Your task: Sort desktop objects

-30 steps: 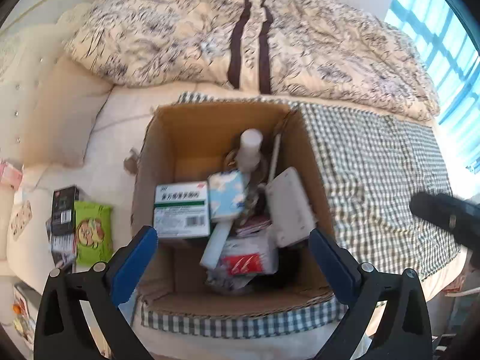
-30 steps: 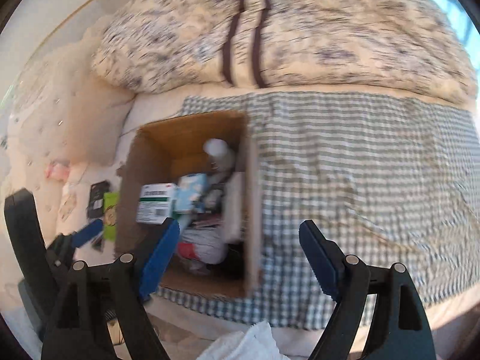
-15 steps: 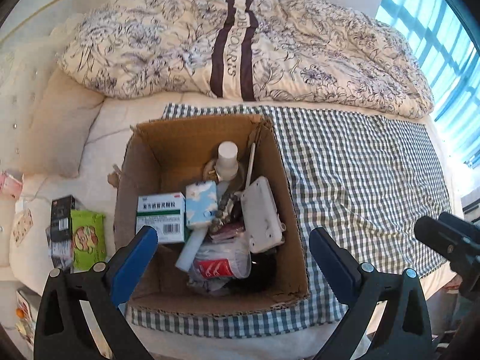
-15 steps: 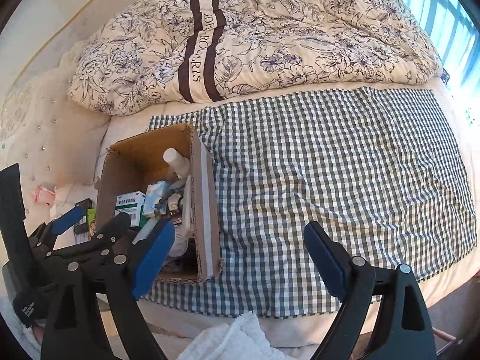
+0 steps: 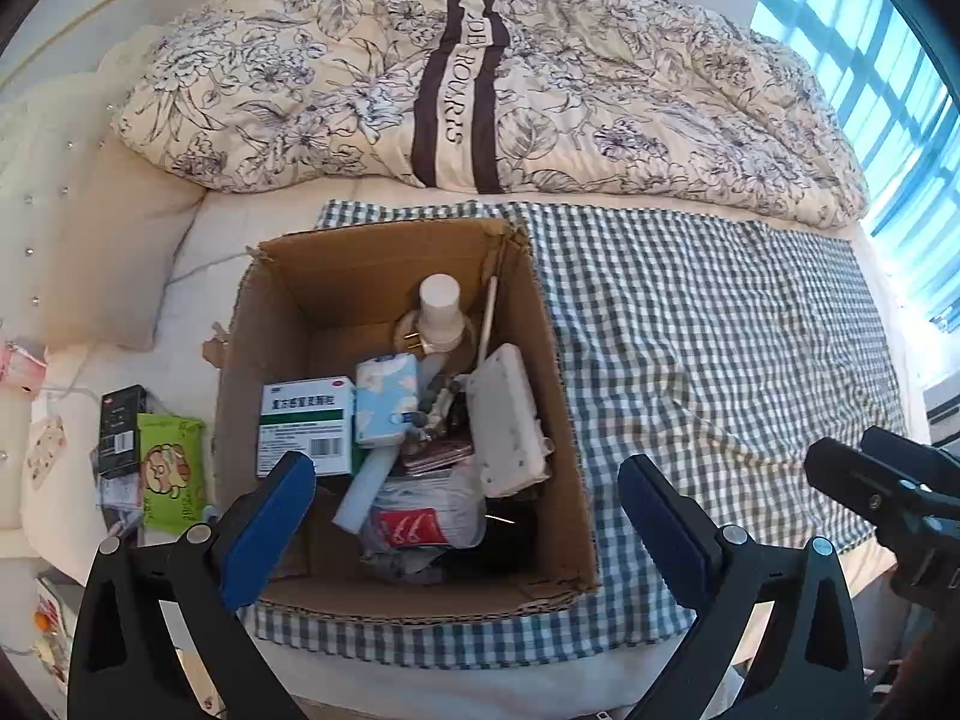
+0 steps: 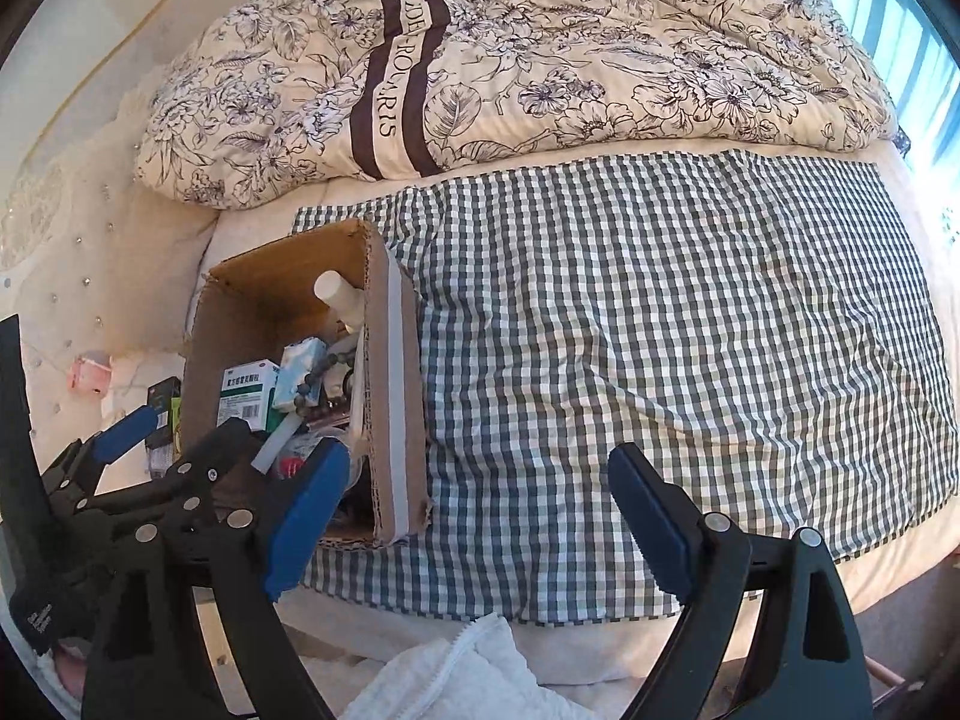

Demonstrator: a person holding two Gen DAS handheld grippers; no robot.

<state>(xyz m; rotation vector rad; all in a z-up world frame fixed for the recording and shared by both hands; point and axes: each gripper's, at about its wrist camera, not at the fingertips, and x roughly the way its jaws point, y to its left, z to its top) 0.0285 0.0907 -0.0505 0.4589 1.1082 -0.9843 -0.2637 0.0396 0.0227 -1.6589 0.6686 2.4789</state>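
On bed: checked cloth, cardboard box, floral duvet; both tools spread, empty.

A home bedroom: a bed with a floral duvet (tufted headboard alongside) beside a window.

In front of me the box sits on the left end of the cloth, full of little things, with the blanket behind it.

Left gripper (fingers spread, empty) hangs above the cluttered cardboard box.
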